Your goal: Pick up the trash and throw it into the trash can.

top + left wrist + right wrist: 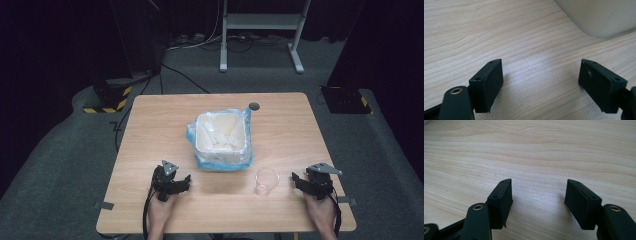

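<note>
A white square tub [222, 136] lined with a blue plastic bag [218, 163] stands in the middle of the wooden table [150, 130], with pale pieces inside it. A clear plastic cup [266, 180] stands upright to its front right. My left gripper [187, 181] rests low at the front left, open, with bare wood between its jaws [540, 77]; the tub's rounded white corner [599, 17] lies ahead of it. My right gripper [295, 179] sits at the front right beside the cup, open over bare wood [537, 196].
A small dark round hole cover [254, 106] sits near the table's far edge. Beyond the table are a white metal stand [260, 22], cables on the grey floor and a yellow-black striped base [107, 102] at the left.
</note>
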`<state>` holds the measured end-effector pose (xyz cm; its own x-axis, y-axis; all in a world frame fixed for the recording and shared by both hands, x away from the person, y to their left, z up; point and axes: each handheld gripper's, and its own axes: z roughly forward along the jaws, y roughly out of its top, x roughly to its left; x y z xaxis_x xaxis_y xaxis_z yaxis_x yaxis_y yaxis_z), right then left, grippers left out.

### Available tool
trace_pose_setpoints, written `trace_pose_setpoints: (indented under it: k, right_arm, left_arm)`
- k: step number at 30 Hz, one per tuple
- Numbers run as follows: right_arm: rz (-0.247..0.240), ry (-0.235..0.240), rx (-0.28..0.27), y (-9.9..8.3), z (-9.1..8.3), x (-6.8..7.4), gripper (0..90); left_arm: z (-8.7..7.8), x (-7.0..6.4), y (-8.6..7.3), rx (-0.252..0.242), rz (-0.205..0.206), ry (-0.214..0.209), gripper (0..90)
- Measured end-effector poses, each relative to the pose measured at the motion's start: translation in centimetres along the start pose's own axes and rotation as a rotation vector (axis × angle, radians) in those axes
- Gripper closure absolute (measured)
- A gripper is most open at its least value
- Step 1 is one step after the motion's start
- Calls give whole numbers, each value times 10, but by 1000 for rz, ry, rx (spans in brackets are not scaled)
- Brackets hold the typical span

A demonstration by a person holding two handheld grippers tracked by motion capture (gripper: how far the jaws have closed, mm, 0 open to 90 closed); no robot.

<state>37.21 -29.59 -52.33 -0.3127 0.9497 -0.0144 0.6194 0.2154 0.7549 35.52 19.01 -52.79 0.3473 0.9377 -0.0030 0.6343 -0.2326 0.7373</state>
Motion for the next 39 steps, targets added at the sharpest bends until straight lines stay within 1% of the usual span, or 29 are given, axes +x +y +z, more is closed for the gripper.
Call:
trace_pose_setpoints:
  k: [15, 18, 22, 25, 29, 31, 34, 39]
  right_arm:
    - [1, -1, 0, 0, 0, 0, 385]
    - [6, -8, 0, 0, -1, 0, 411]
    - [8, -13, -4, -1, -2, -1, 472]
    - [17, -15, -3, -2, -3, -1, 490]
    - [28, 1, 6, -2, -6, -2, 503]
    - [43, 11, 8, -2, -7, -3, 511]
    - [42, 25, 10, -1, -8, -3, 518]
    - [39, 30, 7, -2, -9, -1, 519]
  left_arm:
    - [0, 0, 0, 0, -1, 1, 197]
    - [0, 0, 0, 0, -1, 1, 197]
    - [0, 0, 0, 0, -1, 2, 197]
    - [0, 0, 0, 0, -1, 2, 197]
    - [0, 0, 0, 0, -2, 2, 197]
    - [0, 0, 0, 0, -2, 2, 197]
    - [0, 0, 0, 0, -2, 2, 197]
    - [0, 0, 0, 0, -2, 2, 197]
